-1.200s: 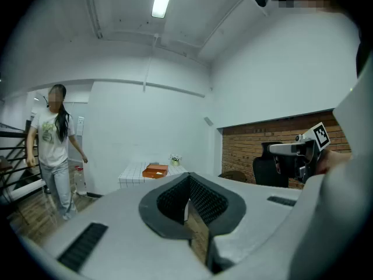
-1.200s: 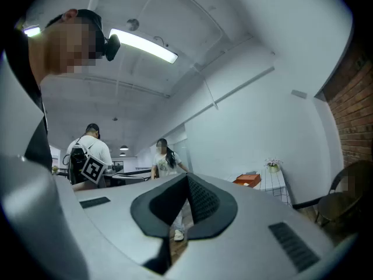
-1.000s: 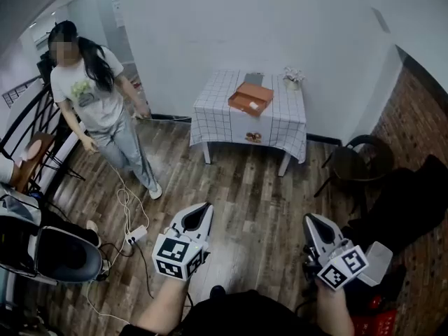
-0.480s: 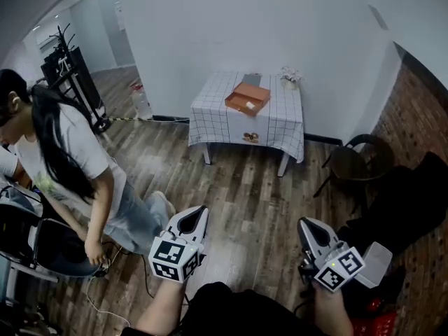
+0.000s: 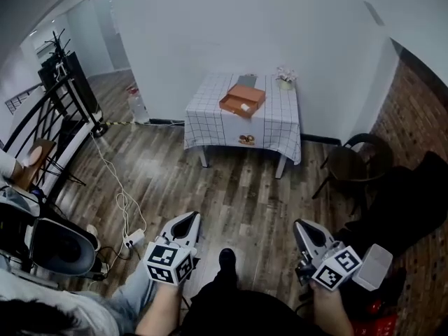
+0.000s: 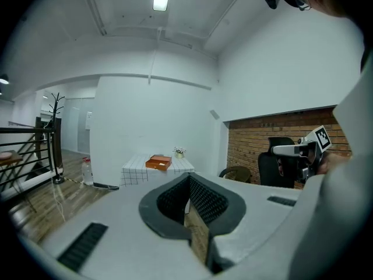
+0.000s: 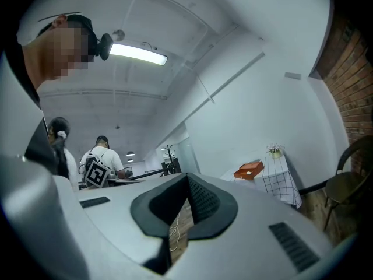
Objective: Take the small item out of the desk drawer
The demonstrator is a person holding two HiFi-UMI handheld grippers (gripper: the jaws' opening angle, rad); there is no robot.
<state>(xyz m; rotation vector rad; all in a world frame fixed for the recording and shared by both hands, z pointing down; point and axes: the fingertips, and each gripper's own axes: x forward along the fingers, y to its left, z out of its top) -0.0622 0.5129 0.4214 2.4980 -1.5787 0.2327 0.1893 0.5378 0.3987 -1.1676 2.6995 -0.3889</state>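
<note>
Left gripper [image 5: 186, 220] and right gripper [image 5: 303, 228] both closed and empty, well apart from the checked-cloth desk [image 5: 210, 121]. Small white item [image 5: 244, 106] in orange drawer box [image 5: 229, 106]: probably light, pinch its sides.

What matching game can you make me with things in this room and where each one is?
Things:
A. orange box
B. flower pot
C. dark chair
D. power strip

Places:
1. on the wooden floor, at the left
2. beside the brick wall
3. near the middle of the checked table
4. at the far right corner of the checked table

Pairs: A-3, B-4, C-2, D-1.
</note>
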